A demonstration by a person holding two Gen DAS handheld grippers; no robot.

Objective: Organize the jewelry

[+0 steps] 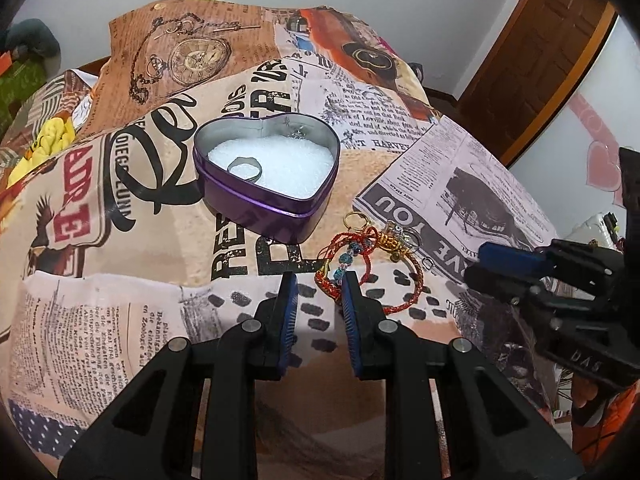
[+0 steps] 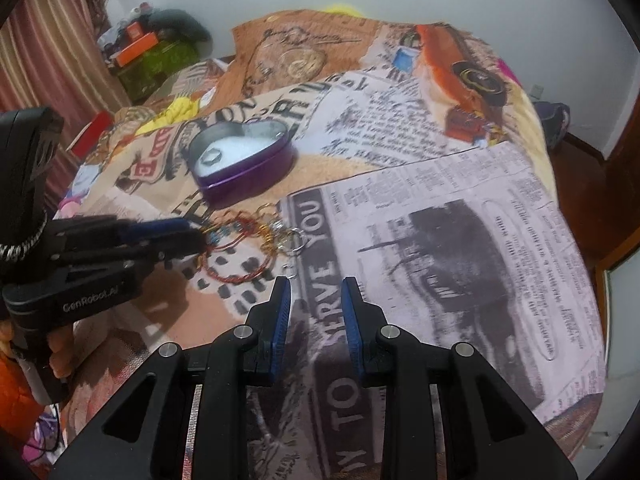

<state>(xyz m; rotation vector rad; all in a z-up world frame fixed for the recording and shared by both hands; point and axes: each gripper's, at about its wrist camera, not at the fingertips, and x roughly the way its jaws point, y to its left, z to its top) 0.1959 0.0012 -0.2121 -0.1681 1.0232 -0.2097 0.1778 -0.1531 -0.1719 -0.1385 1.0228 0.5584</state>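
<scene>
A purple heart-shaped tin (image 1: 264,208) lies open on the printed bedspread, lined with white foam, with a silver ring (image 1: 245,167) in it. It also shows in the right wrist view (image 2: 244,182). A pile of jewelry lies in front of it: a red cord bracelet (image 1: 400,292), a beaded charm (image 1: 344,260), gold rings (image 1: 352,219) and a small silver ring (image 2: 294,242). My left gripper (image 1: 318,284) is open and empty, its right finger at the bracelet's edge. My right gripper (image 2: 316,292) is open and empty over the newspaper print, to the right of the pile.
The bedspread (image 1: 120,320) covers the whole bed and drops off at its edges. Yellow cloth (image 1: 48,140) lies at the far left. A wooden door (image 1: 540,80) stands at the right. Boxes and clutter (image 2: 148,52) sit by the curtain.
</scene>
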